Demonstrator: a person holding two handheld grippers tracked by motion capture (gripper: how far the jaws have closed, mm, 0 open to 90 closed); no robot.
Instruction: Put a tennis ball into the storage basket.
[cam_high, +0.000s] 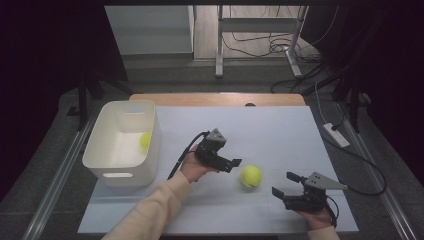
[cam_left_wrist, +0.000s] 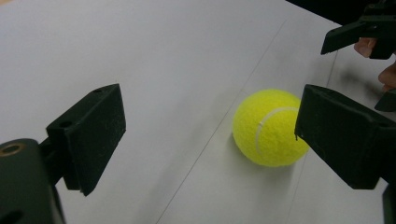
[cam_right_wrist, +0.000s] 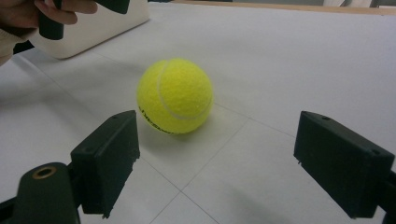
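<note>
I am looking down on the white table top (cam_high: 280, 135), which carries everything here. Near its left edge sits the white bin (cam_high: 107, 145), the biggest thing on it, with a cut-out handle in its near wall. One tennis ball lies inside the bin (cam_high: 145, 140), against its right wall.

My left gripper (cam_high: 231, 163) hovers over the middle of the table, a little toward the near edge, held in the left hand (cam_high: 192, 167) with a pale sleeve (cam_high: 155, 210) running back to the bottom of the high view. Its jaws stand wide apart with nothing between them. In the left gripper view the loose ball lies just ahead, partly hidden behind the right-hand jaw, and I cannot tell whether that jaw touches it.

My right gripper (cam_high: 287, 184) sits near the table's near right corner, the grey plate on top, its cable trailing off toward the right edge. Its jaws are also spread wide and grip nothing; in the right gripper view the ball rests on the table beyond the jaw tips, nearer the left-hand one.

The second tennis ball (cam_high: 250, 176) rests on the bare table top between the two grippers, close beside the left gripper's jaws and a little farther from the right gripper's.
</note>
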